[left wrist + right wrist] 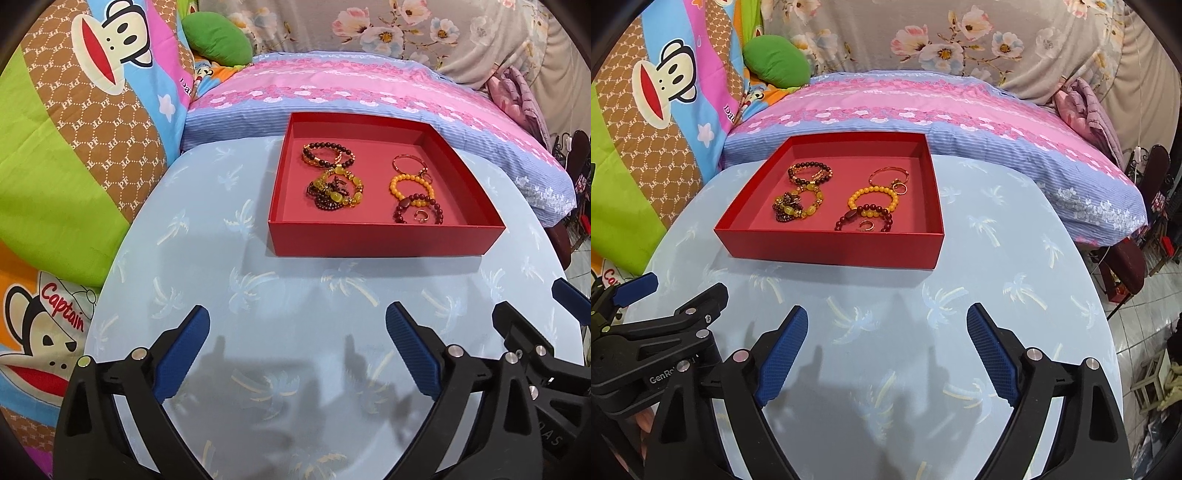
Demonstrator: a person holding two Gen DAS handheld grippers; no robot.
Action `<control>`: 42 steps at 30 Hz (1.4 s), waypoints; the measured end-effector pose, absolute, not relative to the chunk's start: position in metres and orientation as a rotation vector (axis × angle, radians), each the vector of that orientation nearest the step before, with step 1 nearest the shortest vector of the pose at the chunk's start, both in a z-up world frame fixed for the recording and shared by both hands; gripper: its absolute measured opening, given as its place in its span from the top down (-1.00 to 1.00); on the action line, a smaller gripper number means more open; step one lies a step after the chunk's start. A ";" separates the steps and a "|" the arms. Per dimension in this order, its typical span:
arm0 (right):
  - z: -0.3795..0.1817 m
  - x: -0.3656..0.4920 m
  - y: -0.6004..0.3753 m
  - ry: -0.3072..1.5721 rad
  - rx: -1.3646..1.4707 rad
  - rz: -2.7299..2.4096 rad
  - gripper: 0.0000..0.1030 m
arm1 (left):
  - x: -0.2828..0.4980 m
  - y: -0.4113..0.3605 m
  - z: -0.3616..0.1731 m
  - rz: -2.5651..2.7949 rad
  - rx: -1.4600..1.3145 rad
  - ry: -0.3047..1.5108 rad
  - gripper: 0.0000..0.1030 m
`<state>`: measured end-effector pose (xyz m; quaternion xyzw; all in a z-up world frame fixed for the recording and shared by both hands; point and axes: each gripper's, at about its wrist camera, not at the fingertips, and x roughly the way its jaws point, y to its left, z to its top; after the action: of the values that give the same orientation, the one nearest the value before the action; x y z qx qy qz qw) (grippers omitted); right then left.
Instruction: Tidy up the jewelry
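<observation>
A shallow red box (384, 238) stands on the far half of a light blue table (258, 280). Inside lie several bracelets and rings: a dark bead bracelet (327, 155), a yellow and dark bead cluster (338, 190), a thin gold bangle (408, 162), an orange bead bracelet (410, 186), a dark red bead bracelet (417, 210) and a small gold ring (421, 216). The box (831, 245) and orange bracelet (873, 199) also show in the right wrist view. My left gripper (297, 325) is open and empty, near the table's front. My right gripper (886, 325) is open and empty beside it.
A pink and blue pillow (369, 85) lies behind the table. A monkey-print quilt (74, 129) and a green cushion (218, 40) are at the left. Floral fabric (960, 37) hangs at the back. Chairs and floor (1145, 332) lie past the right edge.
</observation>
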<state>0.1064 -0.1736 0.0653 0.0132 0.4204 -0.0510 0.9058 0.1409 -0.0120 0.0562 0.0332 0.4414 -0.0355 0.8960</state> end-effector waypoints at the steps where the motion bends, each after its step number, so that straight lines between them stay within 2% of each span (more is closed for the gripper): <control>1: 0.065 0.105 -0.173 0.867 0.029 -0.106 -0.64 | 0.140 -0.011 0.056 -0.073 0.066 0.915 -0.78; 42: 0.067 0.096 -0.169 0.858 0.031 -0.099 -0.64 | 0.131 -0.008 0.059 -0.043 0.048 0.912 -0.78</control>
<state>0.0965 -0.1689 0.0670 0.0150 0.4157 -0.0482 0.9081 0.1306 -0.0080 0.0587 0.0233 0.4402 -0.0210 0.8973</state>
